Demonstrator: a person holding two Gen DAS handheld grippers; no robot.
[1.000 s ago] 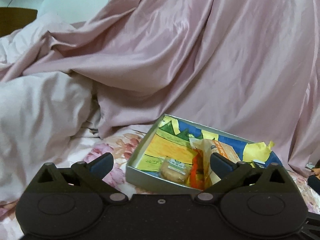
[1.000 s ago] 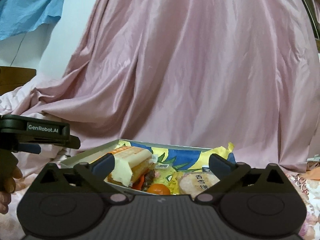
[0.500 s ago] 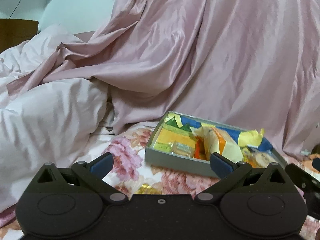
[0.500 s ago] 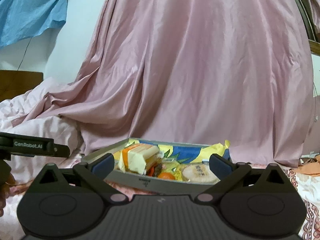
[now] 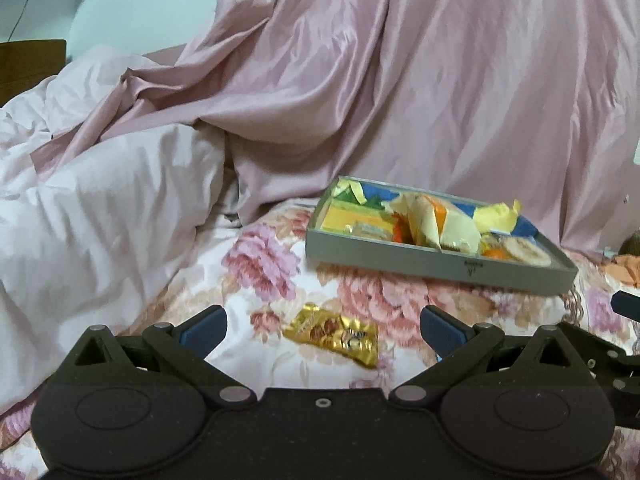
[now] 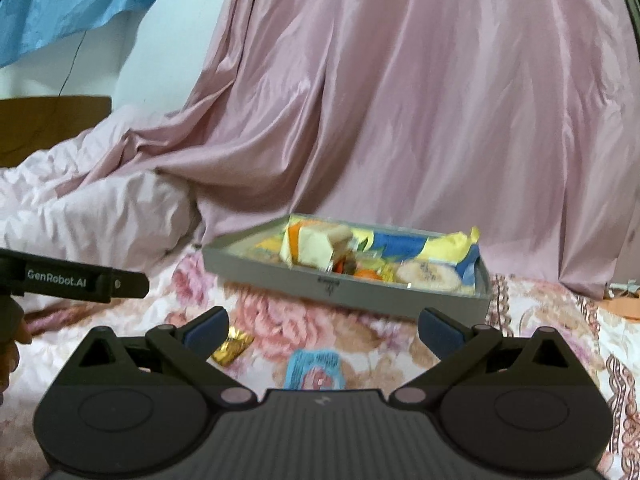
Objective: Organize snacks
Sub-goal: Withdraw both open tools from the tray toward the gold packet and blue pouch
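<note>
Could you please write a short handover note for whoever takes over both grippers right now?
Left gripper: jaws open, empty, over the gold packet.
Right gripper: jaws open, empty, over the blue packet.
Grey tray sits on the floral bedspread, beyond both packets.
Done: several snacks in the tray, including a round cracker and a yellow wrapped cake.
Left: the gold and blue packets lie loose on the bedspread.

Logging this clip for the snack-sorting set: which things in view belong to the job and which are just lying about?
Job:
grey tray with snacks inside
gold packet loose on the bedspread
blue packet loose on the bedspread
left gripper, open
right gripper, open

Lying about:
pink drape
white duvet
blue cloth
</note>
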